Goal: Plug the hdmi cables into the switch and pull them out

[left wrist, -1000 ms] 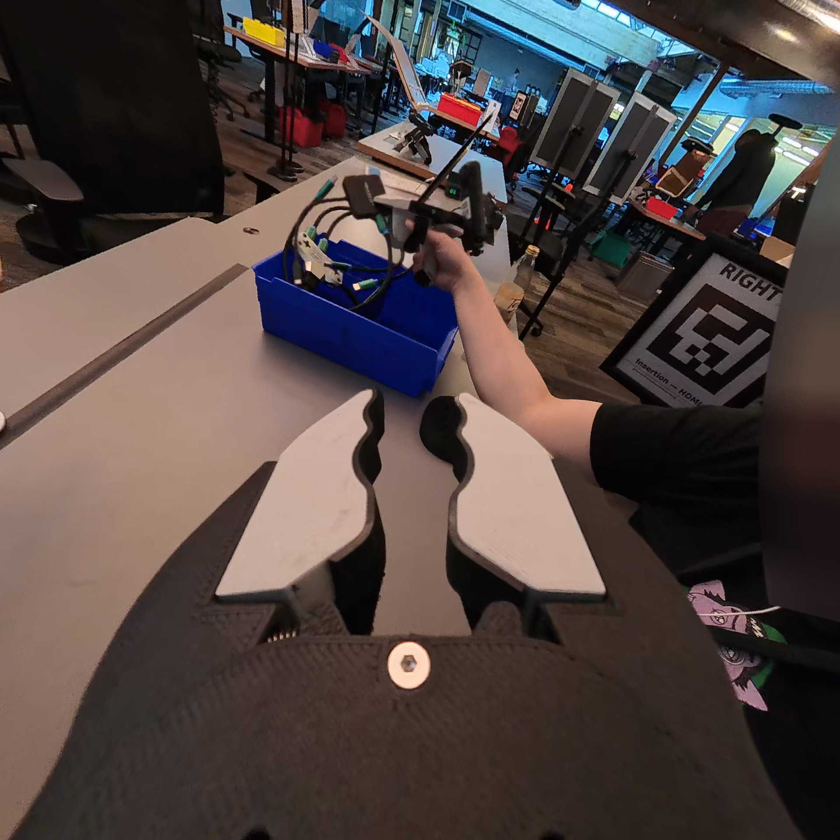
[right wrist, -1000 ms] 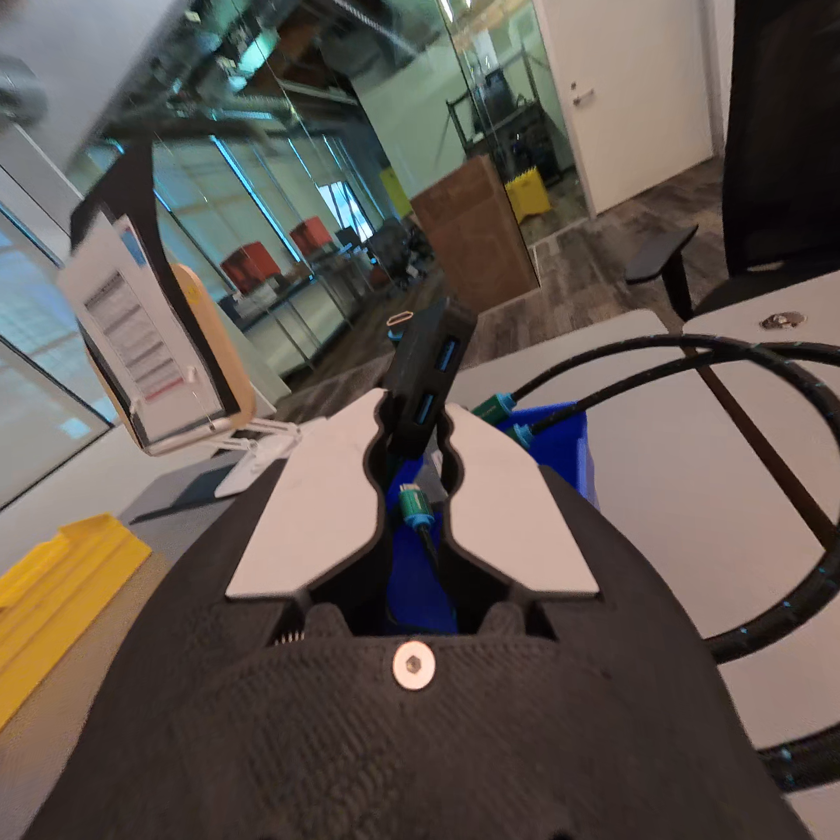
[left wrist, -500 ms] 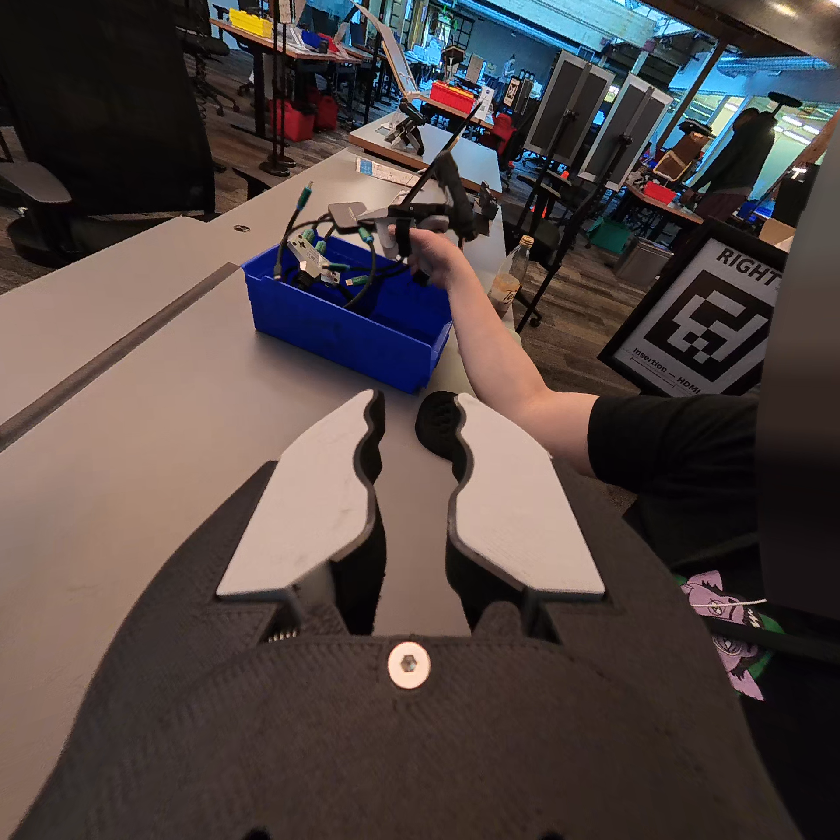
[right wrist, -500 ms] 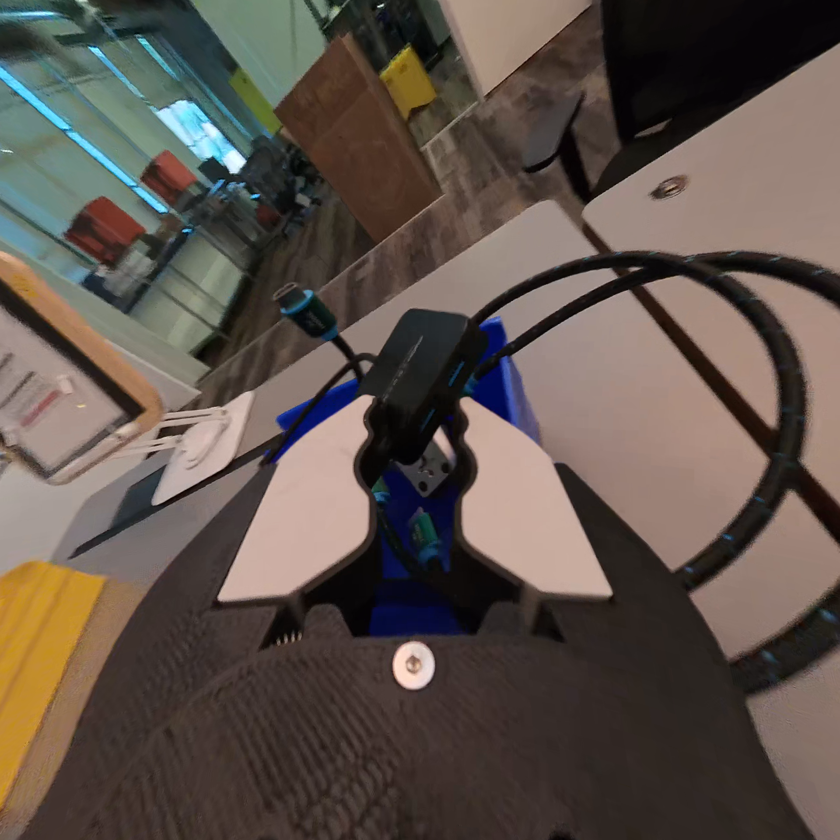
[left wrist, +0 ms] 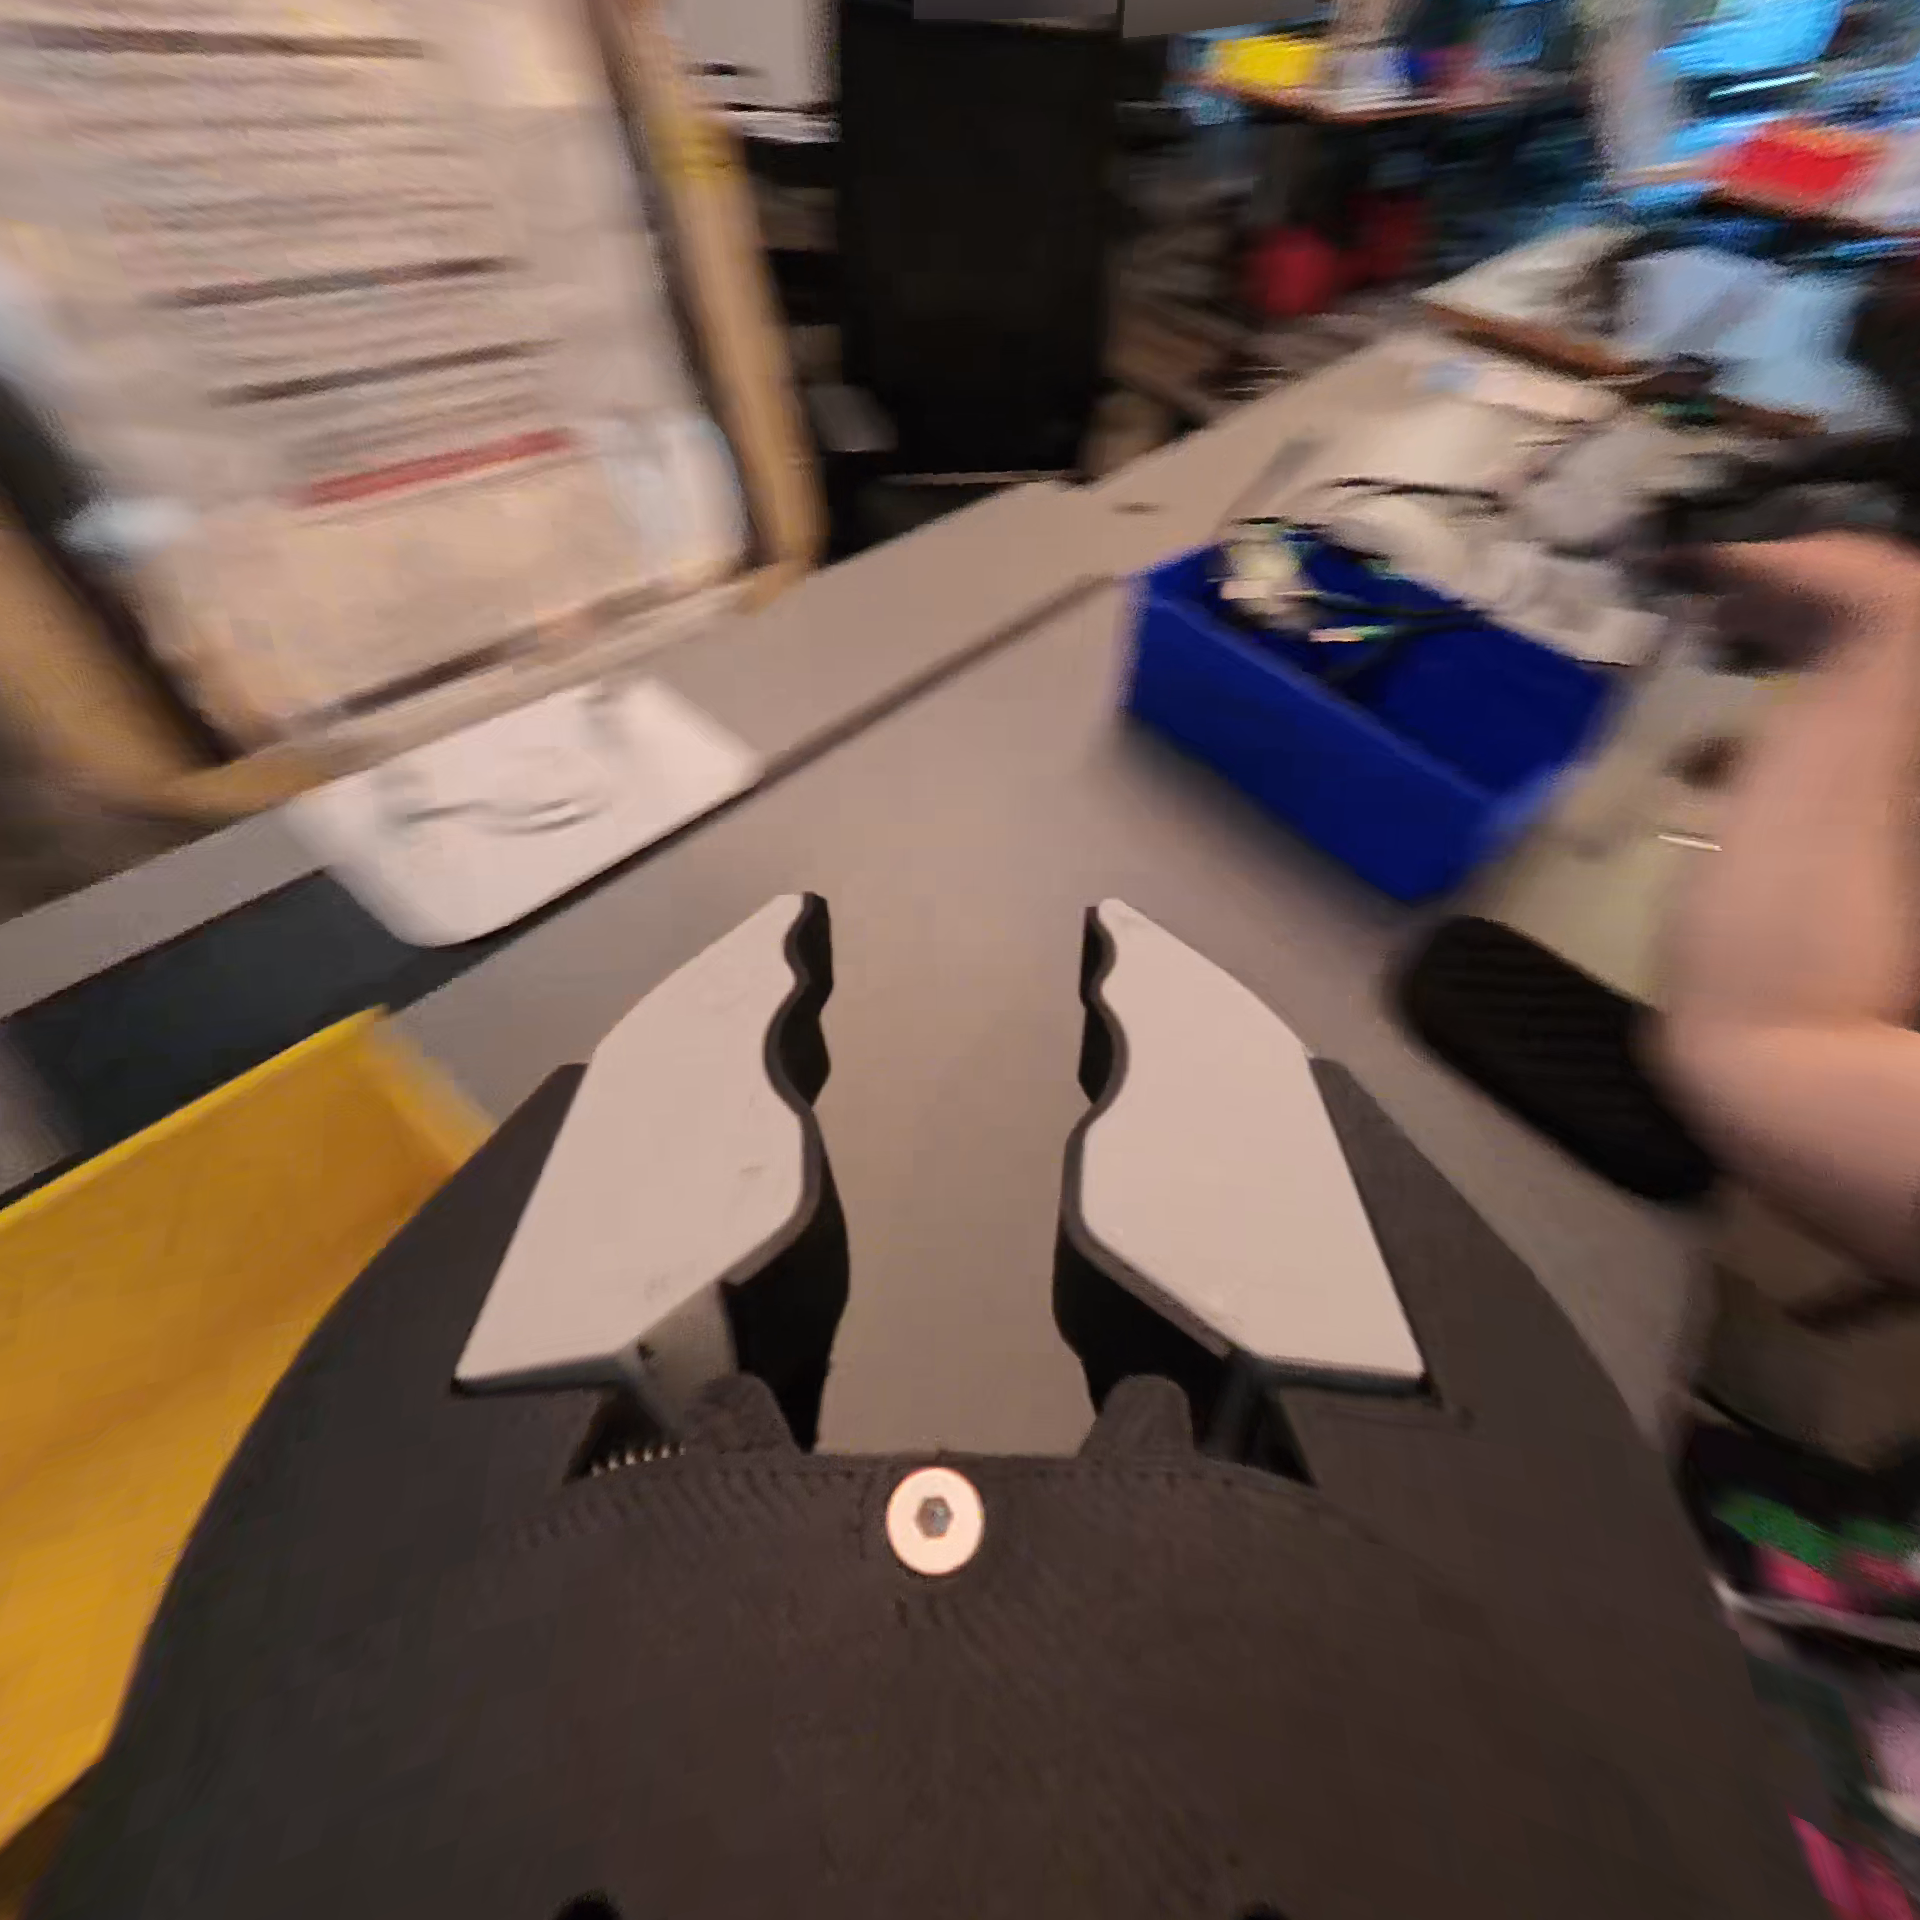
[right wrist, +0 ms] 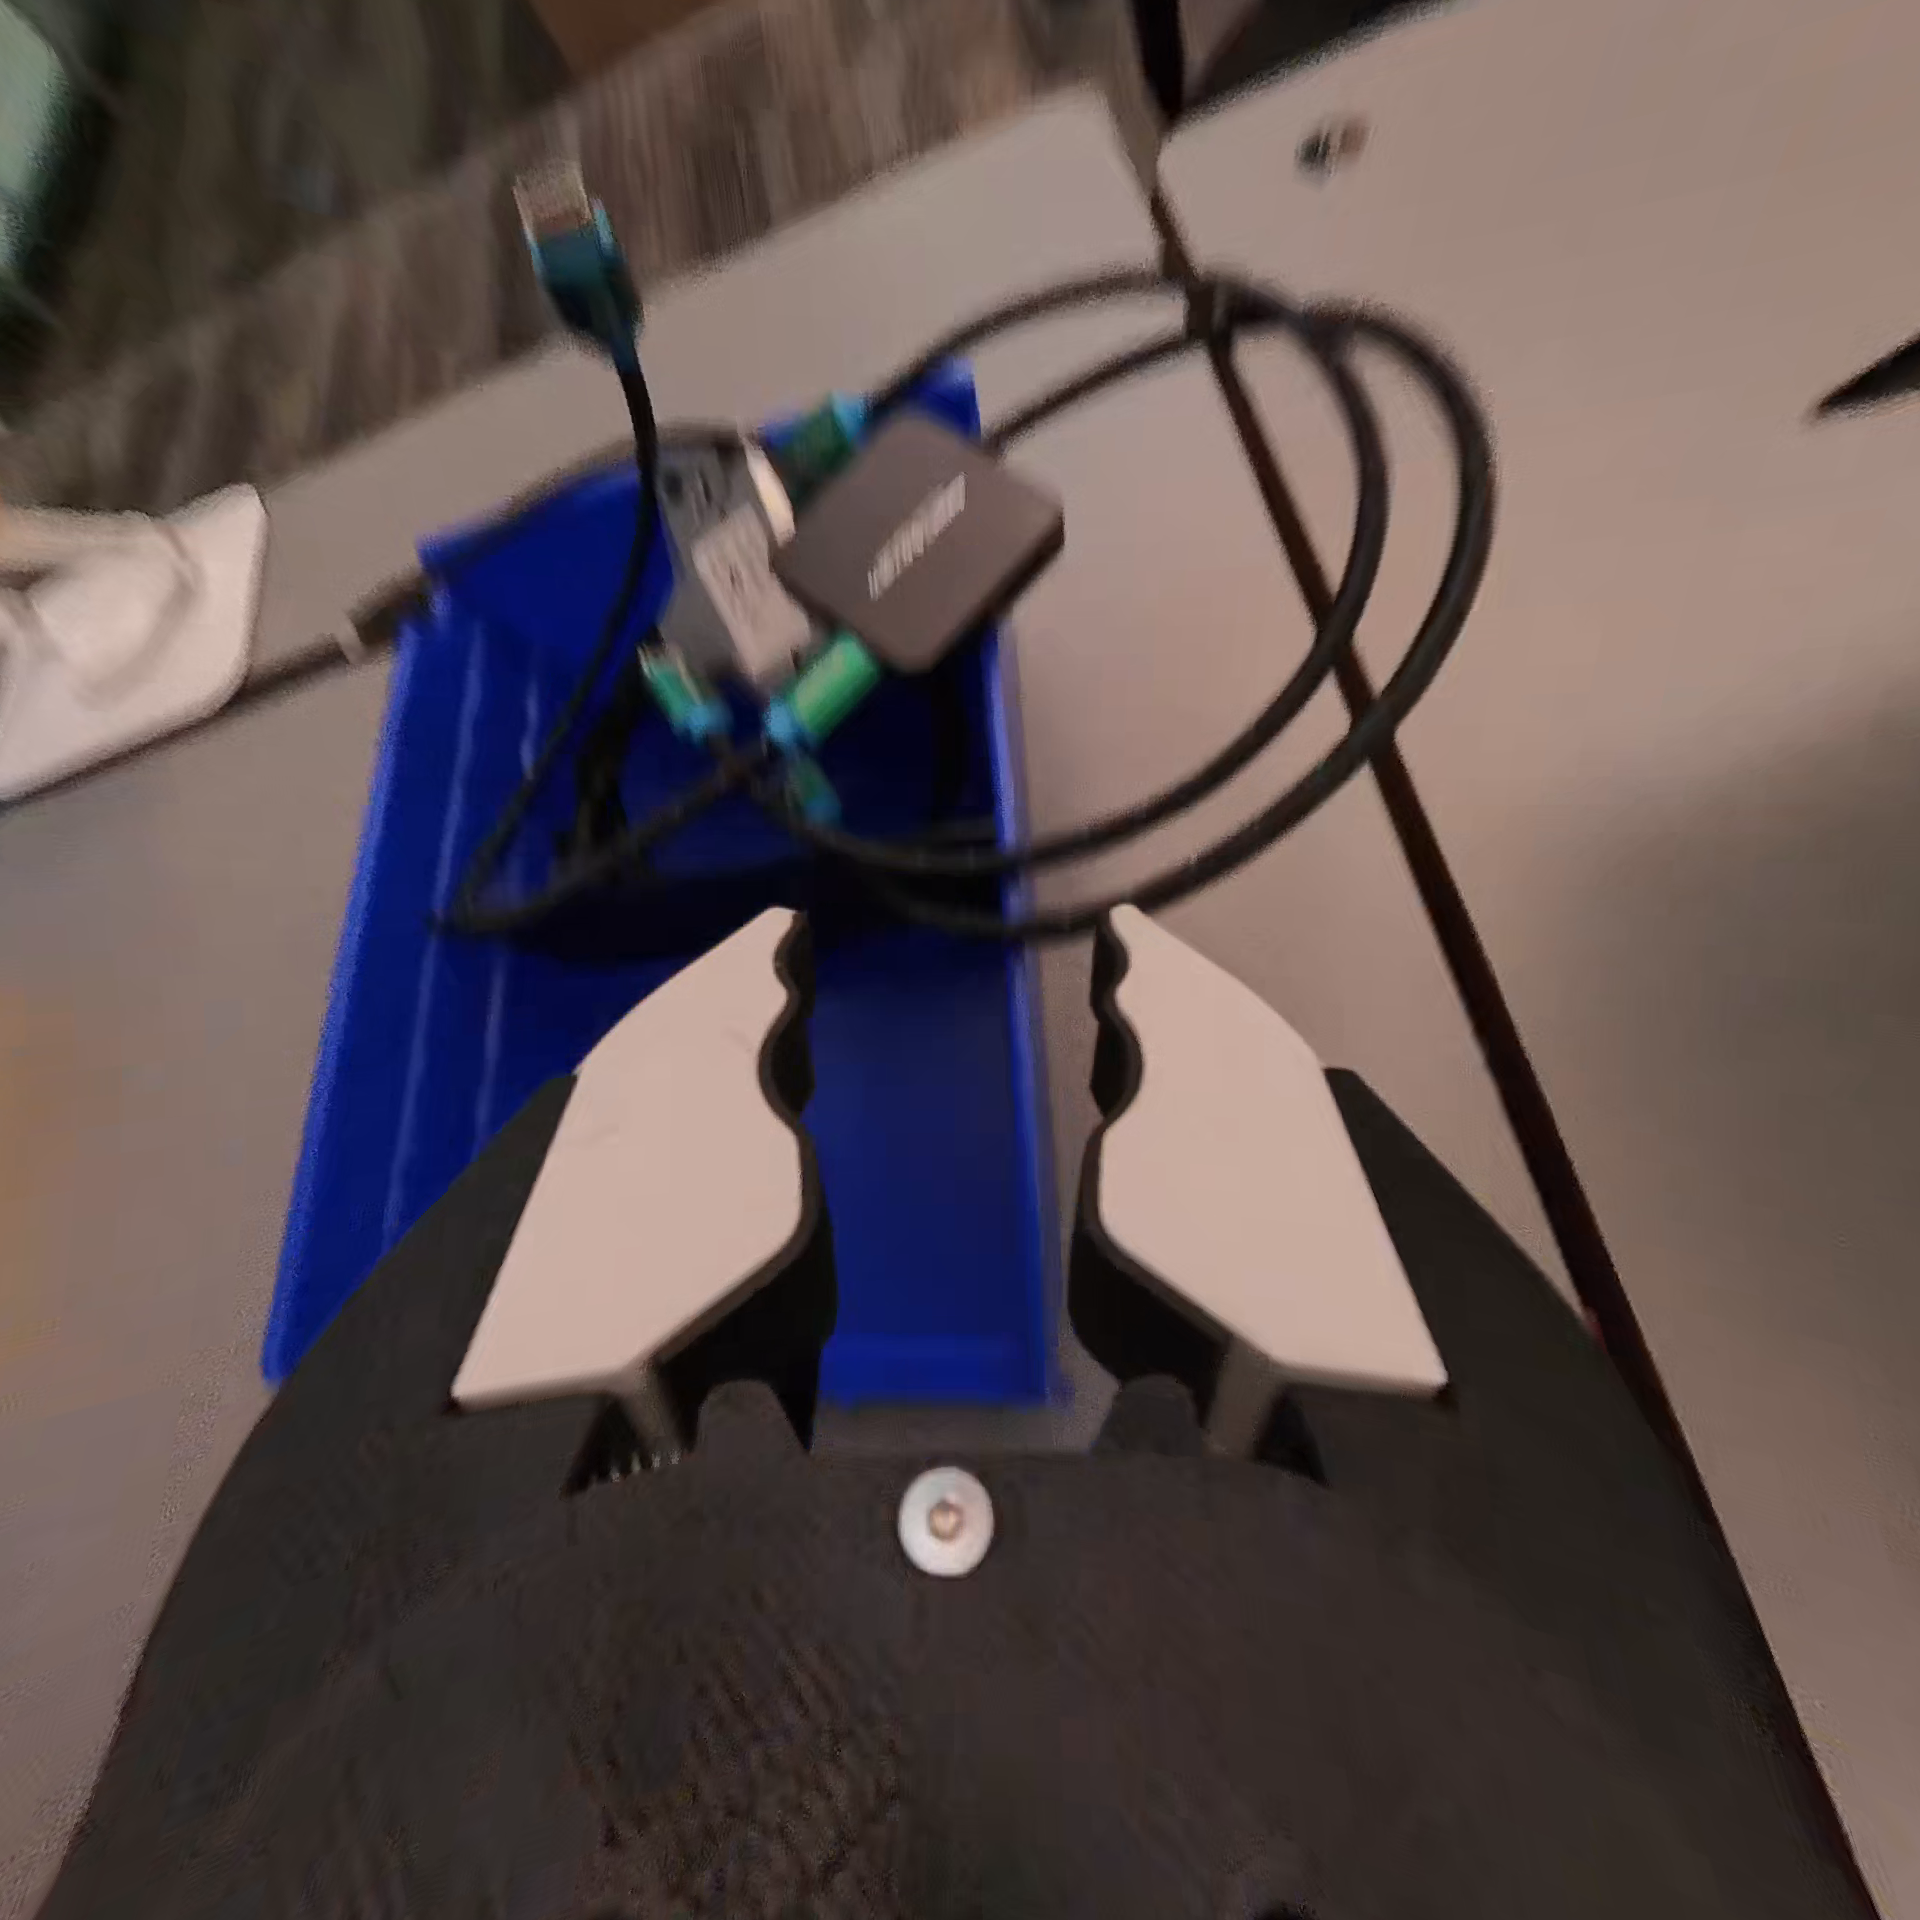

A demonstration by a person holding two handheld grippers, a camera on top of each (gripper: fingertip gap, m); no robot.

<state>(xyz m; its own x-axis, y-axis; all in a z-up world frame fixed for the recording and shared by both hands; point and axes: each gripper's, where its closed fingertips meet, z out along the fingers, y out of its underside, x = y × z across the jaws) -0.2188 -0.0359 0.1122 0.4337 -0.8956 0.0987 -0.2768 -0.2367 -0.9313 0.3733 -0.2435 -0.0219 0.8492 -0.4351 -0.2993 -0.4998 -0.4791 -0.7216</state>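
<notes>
In the right wrist view a black switch box [right wrist: 920, 545] with green-ended HDMI plugs [right wrist: 826, 691] sits in the far end of a blue bin [right wrist: 416, 1039], beside a grey adapter [right wrist: 727, 582]. Black cables [right wrist: 1382, 623] loop out over the bin's right wall, and one plug end [right wrist: 571, 239] sticks up. My right gripper [right wrist: 951, 935] is open and empty, above the bin's near half. My left gripper [left wrist: 956, 925] is open and empty over the bare grey table. The blue bin [left wrist: 1330, 748] lies ahead to its right in the blurred left wrist view.
A yellow bin [left wrist: 156, 1351] sits at the left gripper's near left. A white stand base [left wrist: 520, 800] holds a framed board [left wrist: 364, 364] at the far left. A person's bare arm [left wrist: 1797, 883] crosses the right edge. A dark seam [right wrist: 1455, 831] runs along the table.
My right gripper has let go of the switch and opened; the switch now lies in the bin. My left gripper has opened wider and swung left, bringing the yellow bin and board into view.
</notes>
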